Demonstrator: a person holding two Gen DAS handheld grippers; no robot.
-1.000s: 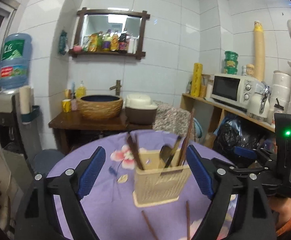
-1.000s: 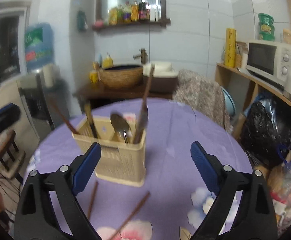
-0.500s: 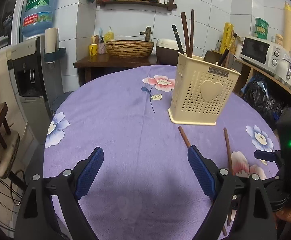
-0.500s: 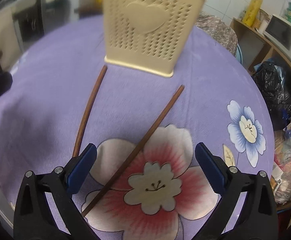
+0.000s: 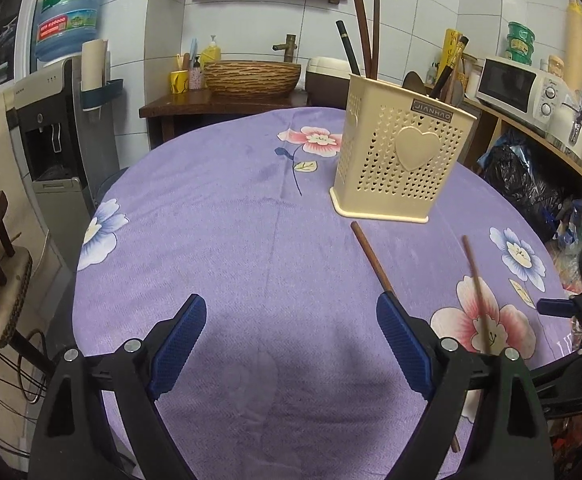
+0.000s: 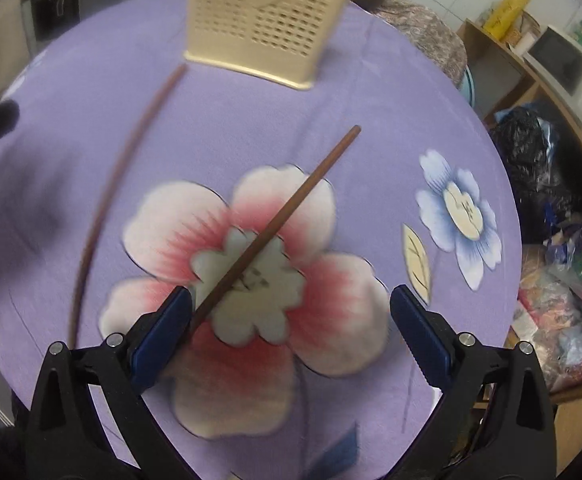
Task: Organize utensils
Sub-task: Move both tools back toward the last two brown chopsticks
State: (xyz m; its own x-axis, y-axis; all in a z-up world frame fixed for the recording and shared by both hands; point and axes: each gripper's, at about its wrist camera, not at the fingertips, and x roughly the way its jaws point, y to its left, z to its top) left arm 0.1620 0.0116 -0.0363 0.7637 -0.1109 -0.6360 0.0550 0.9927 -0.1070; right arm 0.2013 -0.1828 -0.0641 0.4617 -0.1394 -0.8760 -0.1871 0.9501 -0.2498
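While two loose chopsticks lie before the holder (image 5: 401, 168), the right gripper (image 6: 291, 316), spread wide, straddles one chopstick (image 6: 279, 224), its axis slanting up-right; left gripper (image 5: 291, 332) spread, idle.

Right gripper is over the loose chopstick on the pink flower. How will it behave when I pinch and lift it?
The chopstick looks thin, straight and rigid, so probably stiff and light. It lies flat on the tablecloth, so getting the pads under it may be hard. Its smooth, slim shaft may roll or swing in the open right gripper if pinched near its end.
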